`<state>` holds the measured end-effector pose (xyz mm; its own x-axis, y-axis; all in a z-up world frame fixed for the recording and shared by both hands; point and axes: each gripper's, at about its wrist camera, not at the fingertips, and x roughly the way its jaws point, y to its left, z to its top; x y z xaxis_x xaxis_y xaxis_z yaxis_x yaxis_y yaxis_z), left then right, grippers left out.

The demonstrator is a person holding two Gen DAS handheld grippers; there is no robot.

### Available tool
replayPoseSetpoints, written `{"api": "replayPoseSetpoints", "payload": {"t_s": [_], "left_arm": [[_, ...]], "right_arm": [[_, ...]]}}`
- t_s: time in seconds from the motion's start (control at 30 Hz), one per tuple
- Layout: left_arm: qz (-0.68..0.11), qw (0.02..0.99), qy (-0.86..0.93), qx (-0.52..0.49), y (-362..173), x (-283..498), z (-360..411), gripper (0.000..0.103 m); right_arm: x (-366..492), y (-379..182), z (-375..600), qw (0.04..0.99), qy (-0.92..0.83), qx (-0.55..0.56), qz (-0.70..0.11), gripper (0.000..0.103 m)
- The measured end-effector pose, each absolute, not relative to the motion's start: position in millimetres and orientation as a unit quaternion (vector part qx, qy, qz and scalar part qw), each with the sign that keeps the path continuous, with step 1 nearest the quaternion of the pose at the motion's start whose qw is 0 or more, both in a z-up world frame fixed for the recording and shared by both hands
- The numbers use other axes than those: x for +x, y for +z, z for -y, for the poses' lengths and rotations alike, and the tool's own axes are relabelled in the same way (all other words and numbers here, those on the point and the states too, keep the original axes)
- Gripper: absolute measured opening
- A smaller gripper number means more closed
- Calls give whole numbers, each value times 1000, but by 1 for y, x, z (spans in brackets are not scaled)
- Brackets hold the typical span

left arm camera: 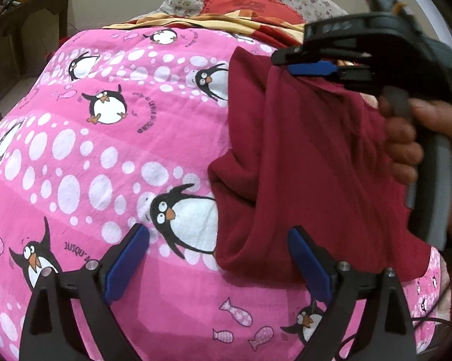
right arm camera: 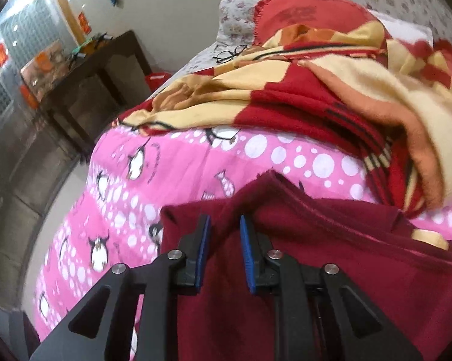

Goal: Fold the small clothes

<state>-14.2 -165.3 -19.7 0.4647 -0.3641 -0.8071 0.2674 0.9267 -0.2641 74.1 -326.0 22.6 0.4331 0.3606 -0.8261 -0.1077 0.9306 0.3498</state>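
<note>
Right gripper (right arm camera: 225,234) pinches a bunched fold of the maroon garment (left arm camera: 301,165), lifting its upper edge; cloth hangs lengthwise down to the pink penguin quilt (left arm camera: 105,165). Left gripper (left arm camera: 218,258) hovers spread wide, holding nothing, at the garment's lower corner. Red-and-yellow blanket (right arm camera: 331,90) heaped beyond; dark wooden table (right arm camera: 84,75) by the wall.

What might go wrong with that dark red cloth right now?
The right tool pinches only a small bunch of the cloth, so it may slip out. The left tool is open and holds nothing, so the hanging part may sag and fold crookedly. The cloth could also crease on the soft penguin quilt.
</note>
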Motion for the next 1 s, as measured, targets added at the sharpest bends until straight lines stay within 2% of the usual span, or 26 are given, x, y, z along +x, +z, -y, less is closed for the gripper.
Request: {"api": "replayPoseSetpoints", "payload": {"t_s": [0.07,0.2,0.3,0.4,0.43,0.47,0.57,0.8,0.93,1.0], "left_arm": [[-481,855,-186,-49,-20,-12,167,97],[-478,856,-188,-52,-20,-16,167,97],[-475,857,-191,-54,-19,-20,165,99],[-472,858,-197,-53,-16,-23,162,99],[-472,857,-201,-54,-14,-24,160,99],[-471,856,-207,-61,-11,-24,157,99],[-454,857,-222,-100,1,-18,145,99],[-415,867,-267,-72,14,8,160,99],[-442,845,-289,-85,1,31,174,99],[-455,833,-295,-110,-6,39,175,89]], "right_arm": [[64,33,324,843,142,116,-505,60],[60,42,310,849,138,91,-503,66],[67,36,293,843,129,57,-518,67],[75,22,275,839,122,32,-529,73],[75,21,274,842,121,25,-525,68],[75,21,274,845,119,21,-520,47],[73,23,288,848,128,37,-514,28],[65,39,323,847,154,107,-497,26],[62,43,327,847,156,115,-495,25],[63,44,328,845,157,119,-496,25]]}}
